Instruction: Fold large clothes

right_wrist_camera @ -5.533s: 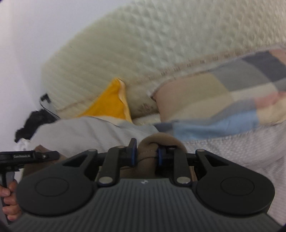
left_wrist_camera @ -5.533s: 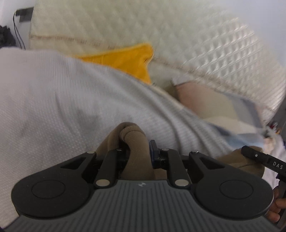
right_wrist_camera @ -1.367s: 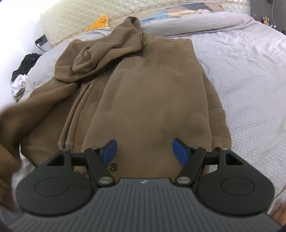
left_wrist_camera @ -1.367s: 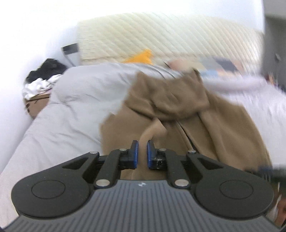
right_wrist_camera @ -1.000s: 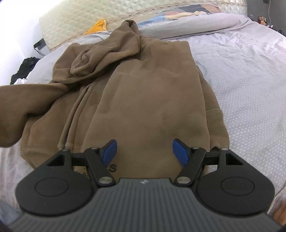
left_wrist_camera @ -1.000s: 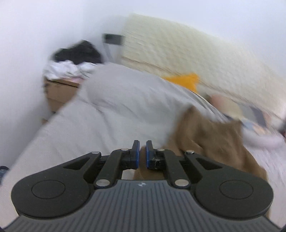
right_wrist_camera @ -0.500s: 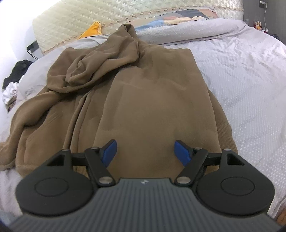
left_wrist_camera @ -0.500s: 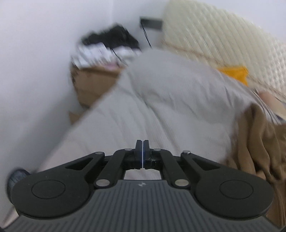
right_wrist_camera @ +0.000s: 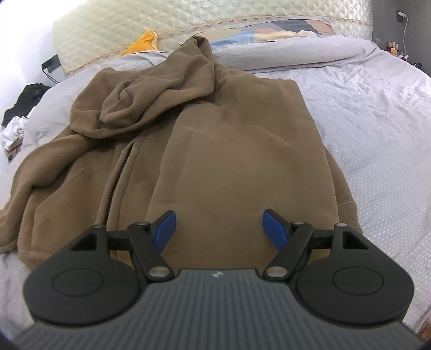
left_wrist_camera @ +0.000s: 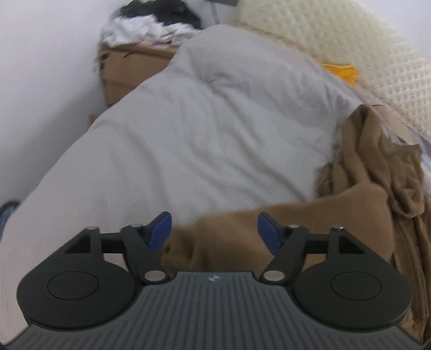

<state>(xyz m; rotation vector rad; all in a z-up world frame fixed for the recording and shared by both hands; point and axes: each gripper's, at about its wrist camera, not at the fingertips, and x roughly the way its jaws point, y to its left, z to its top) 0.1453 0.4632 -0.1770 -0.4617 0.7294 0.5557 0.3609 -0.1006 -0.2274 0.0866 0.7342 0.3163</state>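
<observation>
Two grippers are in view, each with blue pads spread apart. One brown hooded sweatshirt (right_wrist_camera: 215, 150) lies spread on the grey bedspread (right_wrist_camera: 377, 113), hood (right_wrist_camera: 161, 88) bunched toward the quilted headboard (right_wrist_camera: 188, 18) and hem nearest the right gripper (right_wrist_camera: 219, 228).

Right gripper: jaws apart above the sweatshirt's lower body panel; neither pad grips cloth. A yellow cloth (right_wrist_camera: 144, 41) lies between the hood and the headboard, and a patchwork pillow (right_wrist_camera: 269, 31) lies beyond the sweatshirt on the headboard side.

Left gripper (left_wrist_camera: 214, 228): its jaws have just been opening. The sweatshirt's sleeve (left_wrist_camera: 242, 228) runs out sideways from the body (left_wrist_camera: 382, 172) and its cuff end lies between the parted pads, released and resting on the bedspread (left_wrist_camera: 188, 121). Whether either pad brushes the cuff cannot be determined; the view is blurred.

Beyond the bedspread, away from the sweatshirt, a wooden bedside unit (left_wrist_camera: 129, 67) carries a heap of white and black clothing (left_wrist_camera: 150, 24).
</observation>
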